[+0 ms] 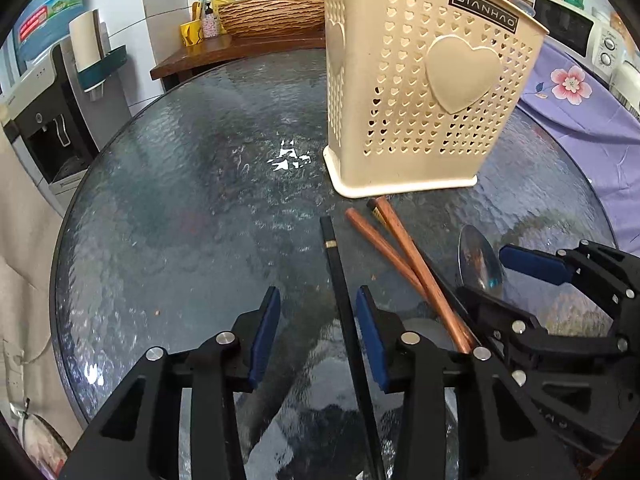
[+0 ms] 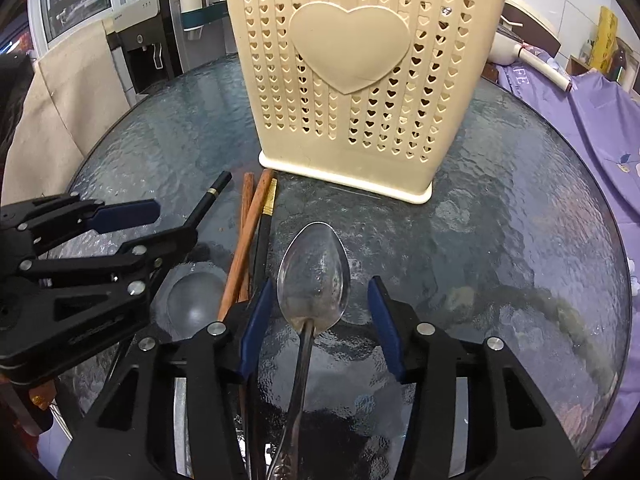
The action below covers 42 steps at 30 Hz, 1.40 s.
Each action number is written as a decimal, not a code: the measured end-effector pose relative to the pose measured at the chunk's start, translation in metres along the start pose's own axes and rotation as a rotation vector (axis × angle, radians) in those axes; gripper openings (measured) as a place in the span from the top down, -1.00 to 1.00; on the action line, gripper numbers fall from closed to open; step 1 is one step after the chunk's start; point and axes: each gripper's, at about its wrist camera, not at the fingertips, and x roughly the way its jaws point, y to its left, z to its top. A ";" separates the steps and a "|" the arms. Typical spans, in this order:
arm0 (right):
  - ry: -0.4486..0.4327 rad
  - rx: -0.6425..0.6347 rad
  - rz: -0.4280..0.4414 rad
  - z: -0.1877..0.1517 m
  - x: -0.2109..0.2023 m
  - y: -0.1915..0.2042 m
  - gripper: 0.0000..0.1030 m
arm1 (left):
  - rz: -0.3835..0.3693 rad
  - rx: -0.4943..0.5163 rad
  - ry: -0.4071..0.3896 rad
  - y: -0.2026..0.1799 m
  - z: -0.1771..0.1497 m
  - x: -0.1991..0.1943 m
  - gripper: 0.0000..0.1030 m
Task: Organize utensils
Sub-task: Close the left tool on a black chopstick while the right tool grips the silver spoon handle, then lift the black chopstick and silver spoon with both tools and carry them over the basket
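Observation:
A cream utensil holder point(image 1: 424, 80) with heart holes stands on the round glass table point(image 1: 192, 200); it also shows in the right wrist view point(image 2: 360, 80). My left gripper point(image 1: 318, 332) is open around a black chopstick point(image 1: 340, 280) lying on the glass, which runs close to the right pad. Two brown chopsticks point(image 1: 404, 260) lie crossed to its right. My right gripper point(image 2: 316, 320) is open around a metal spoon point(image 2: 314, 276) lying bowl-forward on the table. The brown chopsticks point(image 2: 250, 240) and a second black chopstick point(image 2: 265, 232) lie left of the spoon.
A wooden basin point(image 1: 272, 14) on a brown shelf and a water dispenser point(image 1: 48, 120) stand behind the table. A purple flowered cloth point(image 1: 580, 112) covers the surface to the right. A glass lid-like dome point(image 2: 196, 304) sits under the table's glass at left.

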 end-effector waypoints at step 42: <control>-0.199 0.041 0.031 0.005 -0.053 -0.021 0.26 | -0.048 -0.034 -0.136 0.007 0.027 -0.038 0.86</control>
